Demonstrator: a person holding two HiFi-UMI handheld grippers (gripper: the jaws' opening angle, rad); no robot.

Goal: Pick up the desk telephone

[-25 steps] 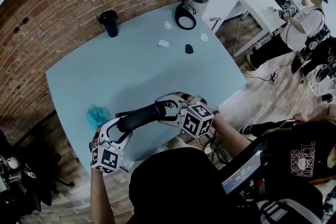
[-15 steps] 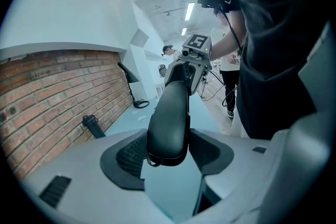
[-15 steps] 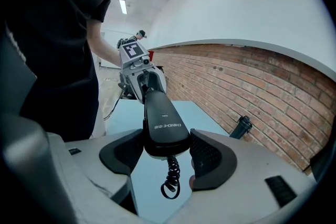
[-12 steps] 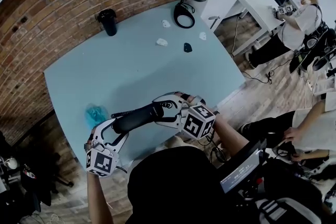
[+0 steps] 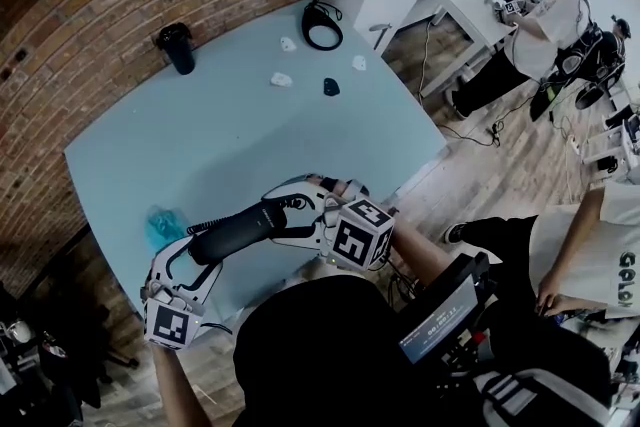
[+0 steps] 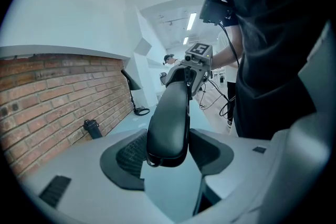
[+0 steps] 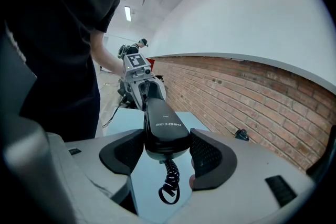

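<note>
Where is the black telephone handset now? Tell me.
In the head view, the telephone handset is low and left of centre, clamped end to end between the left gripper and right gripper over the near edge of the table.

Even, cool indoor light; soft shadows; strong fisheye curvature; dark vignetted corners

Telephone handset (image 6: 169, 123), in your jaws: black plastic, smooth, with a soft sheen.
Coiled cord (image 7: 169, 186): glossy black plastic.
Your left gripper (image 6: 168, 153) and right gripper (image 7: 167, 153): pale grey plastic shells, matt.
Pads (image 6: 128, 153): dark, finely ribbed, rubber-like, dull.
Desk (image 5: 230, 135) before you: smooth pale blue top, matt with a faint gleam.
Brick wall (image 5: 120, 5): rough red brick, pale mortar lines.
Floor (image 5: 480, 165): wood planks, dull finish.
</note>
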